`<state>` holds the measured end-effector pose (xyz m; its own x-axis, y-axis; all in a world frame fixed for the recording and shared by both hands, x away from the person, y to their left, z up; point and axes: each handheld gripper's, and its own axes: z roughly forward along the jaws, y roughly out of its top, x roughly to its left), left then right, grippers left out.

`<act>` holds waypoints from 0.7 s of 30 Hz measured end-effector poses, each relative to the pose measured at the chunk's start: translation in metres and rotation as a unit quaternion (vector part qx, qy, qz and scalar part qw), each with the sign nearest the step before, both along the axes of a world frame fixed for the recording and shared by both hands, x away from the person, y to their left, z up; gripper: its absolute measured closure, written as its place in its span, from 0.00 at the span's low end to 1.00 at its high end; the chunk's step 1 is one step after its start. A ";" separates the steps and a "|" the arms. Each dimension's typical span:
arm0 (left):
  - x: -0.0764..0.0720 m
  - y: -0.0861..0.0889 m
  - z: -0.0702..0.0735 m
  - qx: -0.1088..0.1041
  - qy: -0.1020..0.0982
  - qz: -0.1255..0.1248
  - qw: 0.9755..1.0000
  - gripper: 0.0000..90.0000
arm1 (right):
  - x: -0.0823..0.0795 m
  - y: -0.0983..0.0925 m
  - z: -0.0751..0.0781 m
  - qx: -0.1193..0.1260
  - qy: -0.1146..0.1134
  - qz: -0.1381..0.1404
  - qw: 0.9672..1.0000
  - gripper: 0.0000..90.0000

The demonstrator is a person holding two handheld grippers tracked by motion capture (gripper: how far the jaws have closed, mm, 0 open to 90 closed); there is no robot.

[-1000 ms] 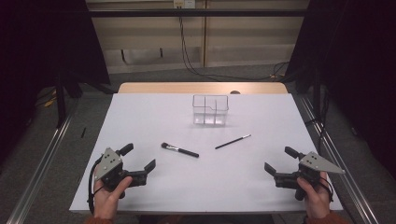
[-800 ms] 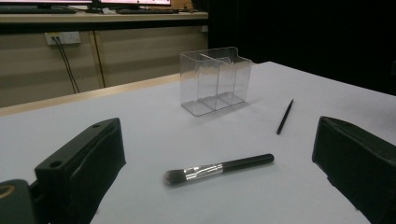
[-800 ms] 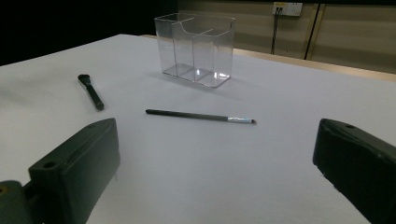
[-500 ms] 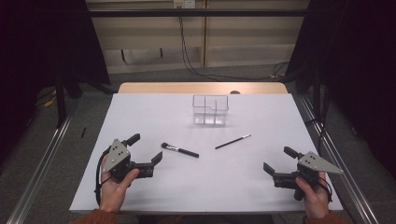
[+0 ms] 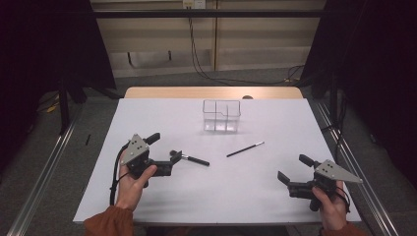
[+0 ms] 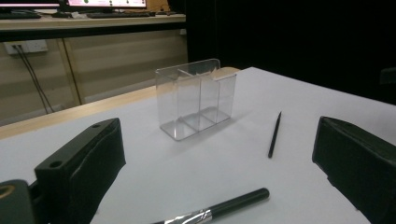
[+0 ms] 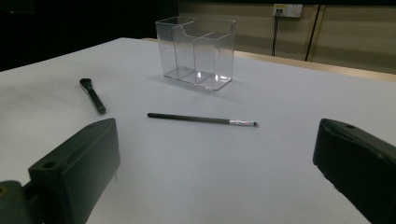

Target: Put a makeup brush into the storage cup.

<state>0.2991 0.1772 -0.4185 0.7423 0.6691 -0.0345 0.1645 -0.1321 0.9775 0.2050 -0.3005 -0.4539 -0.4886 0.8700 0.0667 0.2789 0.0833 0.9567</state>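
Item: short make-up brush (image 5: 193, 159), black handle with silver ferrule, lying flat on the white worktop (image 5: 246, 196), left of centre and nearer the near edge than the far one. In the left gripper view its handle (image 6: 224, 205) lies low between the jaws.

Left tongs (image 5: 164, 150): jaws spread wide, holding nothing, set about the bristle end of the brush. Whether a jaw touches the brush cannot be told.

Right tongs (image 5: 290, 172): jaws spread wide, empty, resting toward the near right corner, well apart from everything.

Also present: thin pencil-like brush (image 5: 245, 149), flat, near the worktop's centre; clear three-compartment organiser (image 5: 222, 116), upright, empty, toward the middle of the far edge.

Step in hand, as judged: taking up the short brush with the left tongs.

Handling notes:
- Lower the jaws until they straddle the handle squarely, not the ferrule, which looks slick.
- Grip across the handle's width, close to its middle, so it does not tip.
- Close slowly; a round handle may roll away from a one-sided touch.
- Lift straight up before travelling toward the organiser.
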 end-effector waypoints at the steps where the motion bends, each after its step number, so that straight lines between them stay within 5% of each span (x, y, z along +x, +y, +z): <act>1: 0.005 -0.002 0.001 0.006 -0.006 -0.005 1.000 0.02 | 0.000 0.001 0.000 0.000 -0.001 0.002 1.000 0.00; 21: 0.041 -0.033 0.006 0.011 -0.013 -0.023 1.000 0.02 | 0.001 0.001 -0.001 -0.004 0.001 0.006 1.000 0.00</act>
<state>0.3399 0.1438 -0.4130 0.7722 0.6354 -0.0002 0.1318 -0.1599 0.9783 0.2056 -0.2992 -0.4545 -0.4992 0.8643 0.0615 0.2806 0.0940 0.9552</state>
